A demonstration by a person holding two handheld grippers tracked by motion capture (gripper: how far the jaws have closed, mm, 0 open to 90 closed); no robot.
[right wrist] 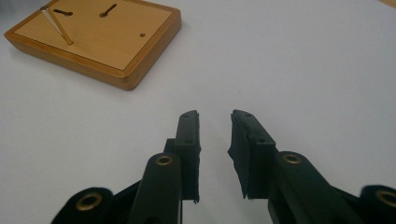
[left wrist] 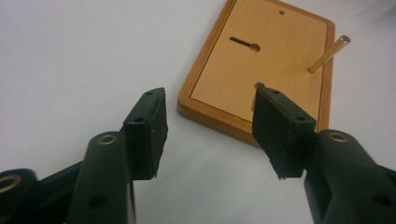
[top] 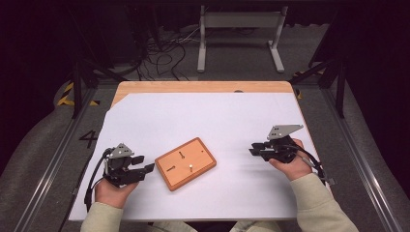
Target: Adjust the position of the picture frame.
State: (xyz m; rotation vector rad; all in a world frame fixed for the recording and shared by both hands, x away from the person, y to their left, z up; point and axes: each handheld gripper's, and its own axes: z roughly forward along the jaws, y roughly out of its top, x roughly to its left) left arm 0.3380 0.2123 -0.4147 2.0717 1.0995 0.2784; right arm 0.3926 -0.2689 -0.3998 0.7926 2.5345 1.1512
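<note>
left tool (left wrist: pixel 208 123) sitting wide apart, empty, just beside wooden board (top: pixel 185 163) mid-worktop (top: pixel 203 116) | right tool (right wrist: pixel 215 140) hanging narrowly apart, empty, well off | risk: I'm guessing a jaw's clipping the tilted brass pin (left wrist: pixel 328 54), or shoving the board

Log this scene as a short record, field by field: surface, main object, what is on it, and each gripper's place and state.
surface: white sheet over a wooden table
main object: wooden board, lying flat near the middle
on the board: one brass pin standing in it, two keyhole slots, one small hole
left gripper: just left of the board, jaws open, nothing between them
right gripper: well to the right of the board, apart from it, jaws narrowly open, nothing between them
contact: neither gripper touches the board
</note>
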